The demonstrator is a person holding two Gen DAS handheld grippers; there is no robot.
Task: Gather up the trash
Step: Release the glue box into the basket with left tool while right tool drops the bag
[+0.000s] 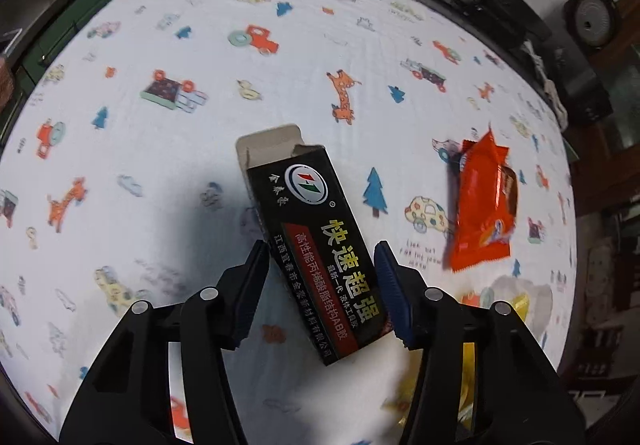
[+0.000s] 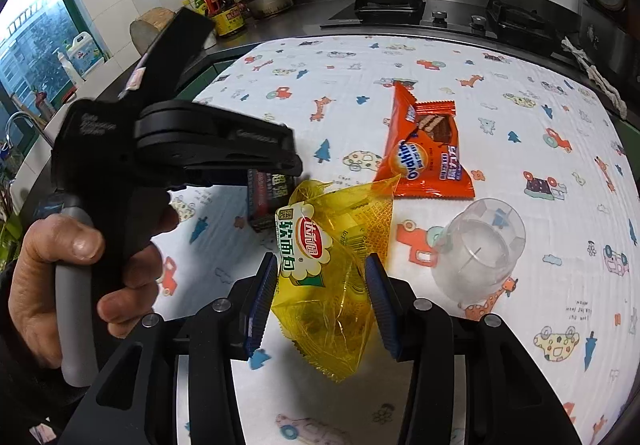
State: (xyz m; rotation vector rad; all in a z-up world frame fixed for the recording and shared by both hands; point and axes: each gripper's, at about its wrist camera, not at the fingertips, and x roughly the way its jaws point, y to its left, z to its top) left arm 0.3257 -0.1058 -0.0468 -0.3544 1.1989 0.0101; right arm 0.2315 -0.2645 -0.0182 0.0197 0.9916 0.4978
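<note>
Nearest my lens, the right claw (image 2: 320,277) is clenched on the yellow wrapper (image 2: 332,269), pinched mid-body so the crinkly film hangs lifted off the worktop (image 2: 520,173), ready to carry away, I judge. Over that printed cloth the other trash lies spread out. At the left claw (image 1: 320,269) the black glue box (image 1: 316,245) sits between the jaws with its torn flap pointing away; the right pad looks pressed to its edge, but the left pad shows a sliver of gap, so I cannot tell if that grip is made. An orange wafer packet (image 2: 428,149) lies flat beyond, untouched. A clear plastic cup (image 2: 478,249) rests on its side nearby (easy to miss against the cloth). From the right view the box is mostly hidden behind the hand (image 2: 68,277) holding the left tool.
</note>
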